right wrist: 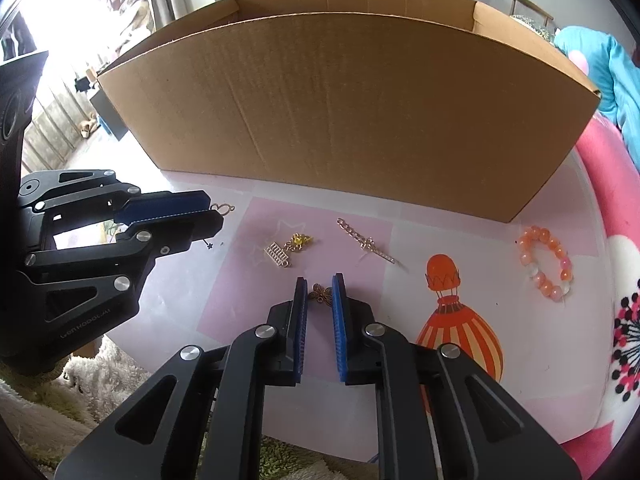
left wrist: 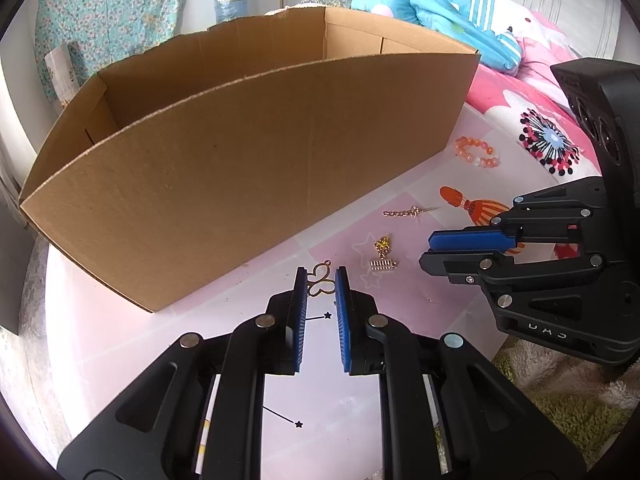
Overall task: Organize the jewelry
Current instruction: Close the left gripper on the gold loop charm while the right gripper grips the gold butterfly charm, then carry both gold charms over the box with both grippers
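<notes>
Setting: bedroom with a bed in pink and blue bedding; low table (right wrist: 404, 240) with a pink-and-white patterned top, a large open cardboard box (right wrist: 340, 112) standing at its back.
Left gripper (left wrist: 321, 280): fingers partly spread, straddling a gold butterfly-outline charm (left wrist: 320, 282); whether the pads touch it, I cannot tell.
Right gripper (right wrist: 319, 290): fingers partly spread around a small bronze flower charm (right wrist: 321, 295) lying on the table; contact unclear.
Loose pieces: gold comb-shaped charm (right wrist: 280, 258) with a yellow cluster, chain with cross pendant (right wrist: 366, 242), orange bead bracelet (right wrist: 546, 266) well to the right, all in front of the box.
Handling: charms look feather-light, stiff, thin, likely slippery against the smooth top; pinch across the flat body, low.
Chain: limp, will dangle; take it mid-length.
Bracelet: probably elastic, beads roll; grip across one side of the ring.
</notes>
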Motion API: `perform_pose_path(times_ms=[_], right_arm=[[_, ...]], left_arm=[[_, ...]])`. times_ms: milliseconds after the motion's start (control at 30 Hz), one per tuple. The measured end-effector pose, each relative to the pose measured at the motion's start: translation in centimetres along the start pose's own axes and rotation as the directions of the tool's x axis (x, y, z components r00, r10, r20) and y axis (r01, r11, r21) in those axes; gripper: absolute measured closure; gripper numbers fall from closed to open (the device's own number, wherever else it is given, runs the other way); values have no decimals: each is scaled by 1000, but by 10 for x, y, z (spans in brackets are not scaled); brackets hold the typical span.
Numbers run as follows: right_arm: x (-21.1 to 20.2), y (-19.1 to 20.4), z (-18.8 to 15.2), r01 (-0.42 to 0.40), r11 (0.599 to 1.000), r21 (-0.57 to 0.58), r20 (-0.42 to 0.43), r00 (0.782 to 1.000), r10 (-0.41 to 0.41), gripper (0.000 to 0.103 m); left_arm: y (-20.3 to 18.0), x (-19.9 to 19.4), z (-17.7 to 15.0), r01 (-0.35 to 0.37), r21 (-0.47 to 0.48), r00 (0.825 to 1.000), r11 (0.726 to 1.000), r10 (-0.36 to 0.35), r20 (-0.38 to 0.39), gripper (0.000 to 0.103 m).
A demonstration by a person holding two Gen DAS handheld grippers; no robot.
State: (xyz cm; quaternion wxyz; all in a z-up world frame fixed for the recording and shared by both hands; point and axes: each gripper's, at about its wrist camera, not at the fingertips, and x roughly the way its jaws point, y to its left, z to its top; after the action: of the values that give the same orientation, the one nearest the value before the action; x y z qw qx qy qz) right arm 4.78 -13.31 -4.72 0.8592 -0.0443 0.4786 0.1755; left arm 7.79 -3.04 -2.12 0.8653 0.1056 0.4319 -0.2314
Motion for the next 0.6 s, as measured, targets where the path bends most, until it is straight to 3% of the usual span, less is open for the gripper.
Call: perform_pose_path(times_ms=[300, 367, 600], right_arm=[[-39, -26, 0, -5, 1000, 4, 79, 997, 5, 91], [-55, -27, 1, -1, 1000, -3, 112, 994, 1, 91], [-114, -42, 31, -10, 1000, -17, 283, 959, 15, 91]], left_arm=[[-10, -24, 5, -8, 18, 1000, 1000, 7, 25, 90], [-11, -39, 10, 24, 12, 999, 1000, -25, 48, 90], [-7, -93, 46, 97, 13, 979, 995, -97, 178, 90]])
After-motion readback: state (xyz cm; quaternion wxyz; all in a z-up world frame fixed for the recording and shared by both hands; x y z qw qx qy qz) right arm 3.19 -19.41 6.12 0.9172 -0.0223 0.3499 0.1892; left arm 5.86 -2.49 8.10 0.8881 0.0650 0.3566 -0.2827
